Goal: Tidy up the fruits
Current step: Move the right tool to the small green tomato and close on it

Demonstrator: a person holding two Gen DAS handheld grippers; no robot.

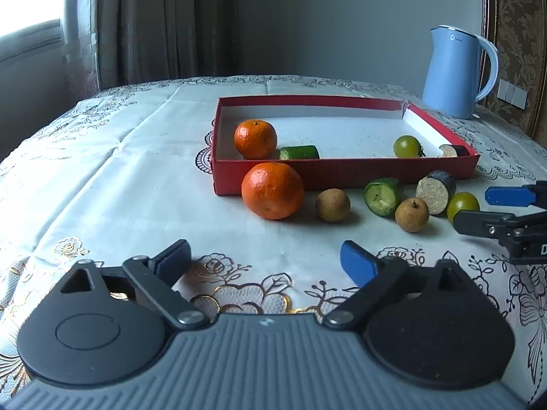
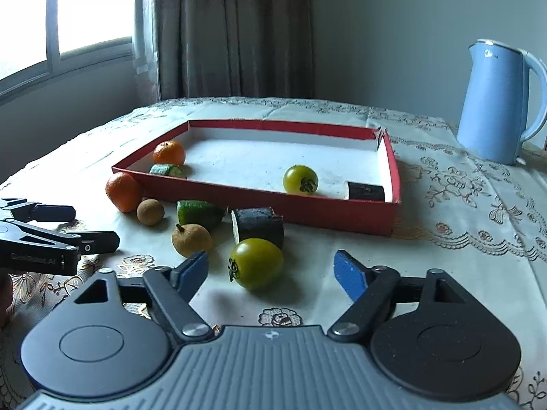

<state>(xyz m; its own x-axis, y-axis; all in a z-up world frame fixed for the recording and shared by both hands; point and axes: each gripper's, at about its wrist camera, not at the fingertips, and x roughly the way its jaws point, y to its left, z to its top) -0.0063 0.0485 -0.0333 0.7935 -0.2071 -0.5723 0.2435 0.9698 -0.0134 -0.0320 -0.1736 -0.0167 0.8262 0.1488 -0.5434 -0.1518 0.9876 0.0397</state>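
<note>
A red tray (image 1: 342, 171) (image 2: 273, 210) holds an orange (image 1: 255, 138), a cucumber piece (image 1: 299, 152), a green tomato (image 1: 407, 146) (image 2: 300, 179) and a dark eggplant piece (image 2: 365, 190). In front of it on the cloth lie a bigger orange (image 1: 272, 190) (image 2: 123, 191), two longans (image 1: 332, 205) (image 1: 412, 214), a cucumber piece (image 1: 382, 196) (image 2: 198, 214), an eggplant piece (image 1: 436, 192) (image 2: 258, 227) and a green tomato (image 1: 463, 205) (image 2: 256, 263). My left gripper (image 1: 265, 261) is open and empty, just short of the bigger orange. My right gripper (image 2: 270, 268) is open, with the green tomato between its fingers.
A light blue kettle (image 1: 458, 71) (image 2: 499, 102) stands at the back right of the table. The embroidered white tablecloth (image 1: 119, 171) covers the table. Curtains and a window are behind on the left.
</note>
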